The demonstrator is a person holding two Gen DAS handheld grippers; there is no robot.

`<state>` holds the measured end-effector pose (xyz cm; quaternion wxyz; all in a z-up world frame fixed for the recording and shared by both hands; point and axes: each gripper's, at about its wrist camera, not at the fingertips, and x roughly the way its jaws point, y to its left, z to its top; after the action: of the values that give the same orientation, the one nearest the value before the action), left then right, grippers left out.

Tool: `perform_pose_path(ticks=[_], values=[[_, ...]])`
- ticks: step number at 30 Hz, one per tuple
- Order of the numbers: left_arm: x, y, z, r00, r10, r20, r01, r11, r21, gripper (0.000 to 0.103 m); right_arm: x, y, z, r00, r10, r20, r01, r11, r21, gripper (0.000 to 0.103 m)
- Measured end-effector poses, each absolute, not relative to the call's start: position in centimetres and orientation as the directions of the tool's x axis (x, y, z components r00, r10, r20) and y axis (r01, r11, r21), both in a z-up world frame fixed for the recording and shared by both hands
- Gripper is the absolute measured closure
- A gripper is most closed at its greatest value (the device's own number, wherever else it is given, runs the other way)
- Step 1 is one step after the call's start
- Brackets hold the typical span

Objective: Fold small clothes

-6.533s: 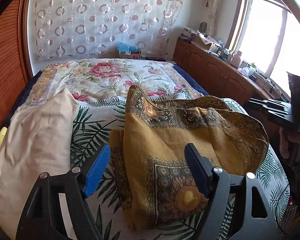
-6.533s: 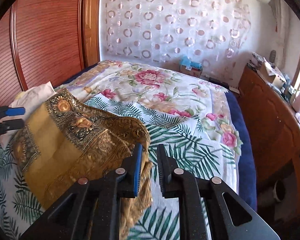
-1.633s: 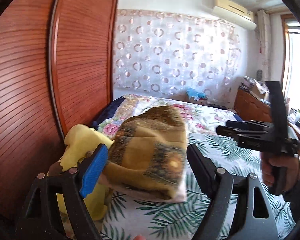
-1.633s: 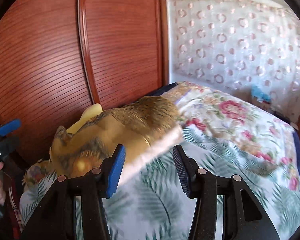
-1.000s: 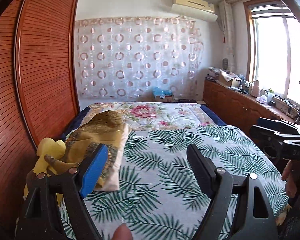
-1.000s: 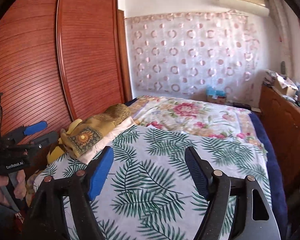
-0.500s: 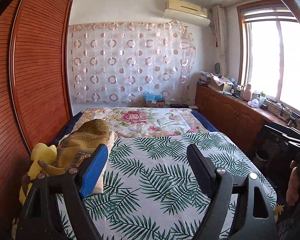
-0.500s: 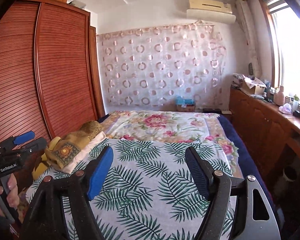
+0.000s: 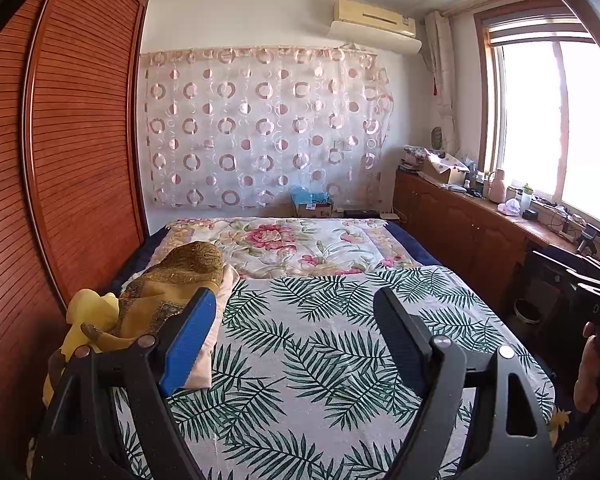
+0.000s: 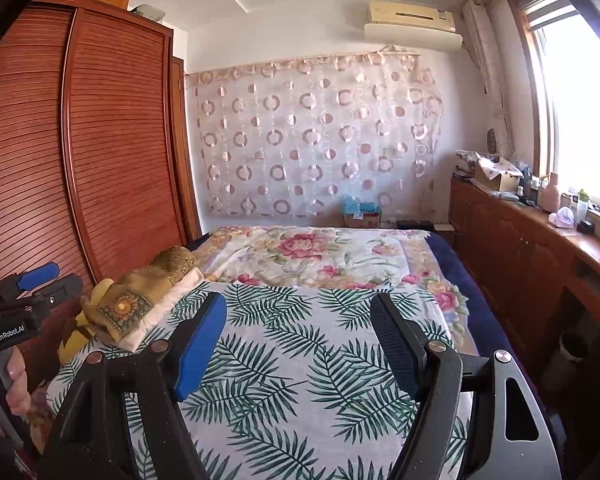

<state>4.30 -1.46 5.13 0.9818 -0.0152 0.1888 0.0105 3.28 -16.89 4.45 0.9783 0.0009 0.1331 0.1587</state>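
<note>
A folded mustard-gold patterned cloth [image 9: 172, 280] lies on top of a folded cream cloth [image 9: 204, 360] at the bed's left edge, beside a yellow garment [image 9: 90, 312]. The same pile shows in the right wrist view: gold cloth [image 10: 148, 284] on cream cloth [image 10: 168, 304]. My left gripper [image 9: 292, 300] stands open over the palm-leaf sheet [image 9: 320, 360], nothing between its fingers. My right gripper [image 10: 298, 304] is open too, empty, above the same sheet [image 10: 300, 380]. Each gripper appears at the other view's edge, held in a hand [image 10: 12, 384].
A wooden slatted wardrobe [image 9: 72, 152] runs along the left of the bed. A floral quilt [image 9: 292, 240] covers the far half. A wooden counter with clutter [image 9: 480, 216] stands under the window on the right. A circle-patterned curtain [image 9: 260, 128] hangs on the far wall.
Both grippers pulled back from the stacked cloths at the bed's left edge and turned toward the room; the pile now looks smaller and farther. Over the last half second the views barely shift.
</note>
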Motion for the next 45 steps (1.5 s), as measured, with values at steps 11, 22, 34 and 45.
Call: perform_pose_path(ticks=[11,22,34,45], values=[[4.2,-1.4,5.3,0.928,0.019,-0.372,-0.03,0.999,-0.022,0.021,3.4,-17.8,5.1,0.916,0.307,-0.258,-0.307,0.951,0.042,0.027],[4.2,-1.4,5.3,0.928,0.02,-0.372,-0.031,0.999,-0.022,0.021,3.8,-19.3,5.2,0.916,0.307,-0.259,-0.307,0.951,0.039,0.027],[4.2,-1.4,5.2,0.928,0.019,-0.371,-0.03,0.999,-0.023,0.021,3.9,-20.2,5.4,0.915,0.313,-0.256,-0.314,0.949,0.04,0.027],[4.2,-1.4,5.2,0.929,0.019,-0.37,-0.029,0.999,-0.023,0.021,4.0,-20.4,5.4,0.914,0.314,-0.256,-0.315,0.948,0.037,0.027]])
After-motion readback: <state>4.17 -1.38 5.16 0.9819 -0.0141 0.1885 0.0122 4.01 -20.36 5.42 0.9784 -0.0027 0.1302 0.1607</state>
